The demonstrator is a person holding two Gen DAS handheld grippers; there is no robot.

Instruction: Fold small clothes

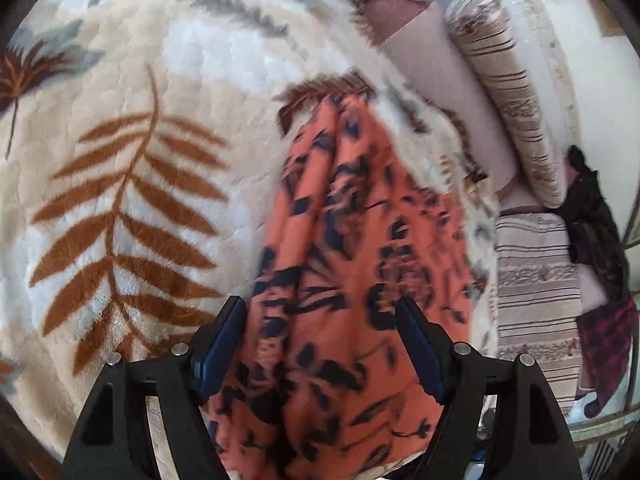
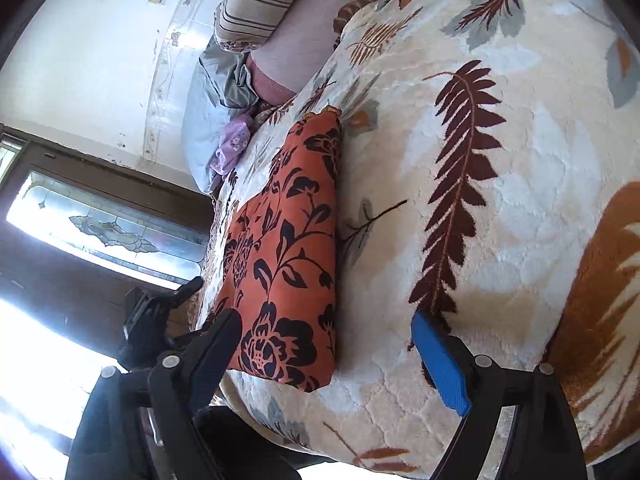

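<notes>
Folding the orange cloth (image 2: 286, 256) on the blanket (image 2: 500, 184). Both grippers (image 1: 320, 344) (image 2: 332, 344) apart, gripping nothing. Next: pinch cloth edge, fold over.

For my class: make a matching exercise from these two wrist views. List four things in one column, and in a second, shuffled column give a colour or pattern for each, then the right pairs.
Things:
1. folded garment
2. blanket
3. bolster pillow
4. right gripper finger pads

Colours or patterns:
A. blue
B. cream with brown fern leaves
C. orange with black flowers
D. beige with brown stripes

Pairs: 1-C, 2-B, 3-D, 4-A
</notes>
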